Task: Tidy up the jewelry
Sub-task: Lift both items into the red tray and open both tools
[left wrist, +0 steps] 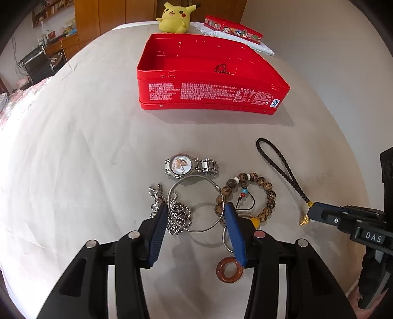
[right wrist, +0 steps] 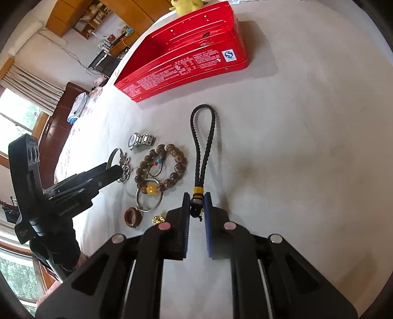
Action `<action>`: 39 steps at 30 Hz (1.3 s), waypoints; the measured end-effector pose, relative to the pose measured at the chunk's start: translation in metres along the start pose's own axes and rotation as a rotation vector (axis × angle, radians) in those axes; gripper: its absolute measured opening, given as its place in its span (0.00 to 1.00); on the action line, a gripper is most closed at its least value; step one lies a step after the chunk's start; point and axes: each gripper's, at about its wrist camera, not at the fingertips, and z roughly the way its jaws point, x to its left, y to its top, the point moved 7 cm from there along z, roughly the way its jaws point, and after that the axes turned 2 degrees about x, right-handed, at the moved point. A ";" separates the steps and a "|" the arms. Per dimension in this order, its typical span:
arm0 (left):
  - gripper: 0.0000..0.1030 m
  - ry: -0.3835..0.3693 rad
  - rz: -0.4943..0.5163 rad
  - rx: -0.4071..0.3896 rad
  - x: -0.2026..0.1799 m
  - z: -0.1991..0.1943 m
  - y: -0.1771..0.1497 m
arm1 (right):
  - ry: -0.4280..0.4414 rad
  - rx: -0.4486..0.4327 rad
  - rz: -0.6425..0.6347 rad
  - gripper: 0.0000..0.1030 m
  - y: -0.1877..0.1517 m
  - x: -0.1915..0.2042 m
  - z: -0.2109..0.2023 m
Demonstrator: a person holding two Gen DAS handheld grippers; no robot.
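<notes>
An open red tin (left wrist: pixel 211 94) stands on the white cloth with a small dark bead string (left wrist: pixel 222 69) inside. In front of it lie a silver watch (left wrist: pixel 189 165), a silver bangle (left wrist: pixel 196 203), a silver chain (left wrist: pixel 178 218), a brown bead bracelet (left wrist: pixel 255 193), a brown ring (left wrist: pixel 229 270) and a black braided cord (left wrist: pixel 277 169). My left gripper (left wrist: pixel 196 208) is open around the bangle and chain. My right gripper (right wrist: pixel 196 196) is shut on the cord's (right wrist: pixel 203 137) beaded end (right wrist: pixel 197 200). The right gripper also shows in the left wrist view (left wrist: pixel 312 212).
A yellow plush toy (left wrist: pixel 174 18) and the tin's lid (left wrist: pixel 233 29) sit behind the tin at the far edge of the table. A gold charm (right wrist: pixel 158 219) lies left of my right fingers. Shelves and a window are off to the left.
</notes>
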 end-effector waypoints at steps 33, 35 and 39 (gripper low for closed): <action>0.46 -0.048 -0.028 -0.211 -0.002 -0.072 0.120 | 0.095 -0.271 -0.085 0.09 0.118 0.053 -0.100; 0.46 -0.060 -0.028 -0.222 -0.003 -0.068 0.136 | 0.094 -0.294 -0.083 0.09 0.136 0.056 -0.098; 0.46 -0.096 -0.047 -0.221 -0.001 -0.047 0.166 | 0.044 -0.331 -0.072 0.09 0.171 0.052 -0.083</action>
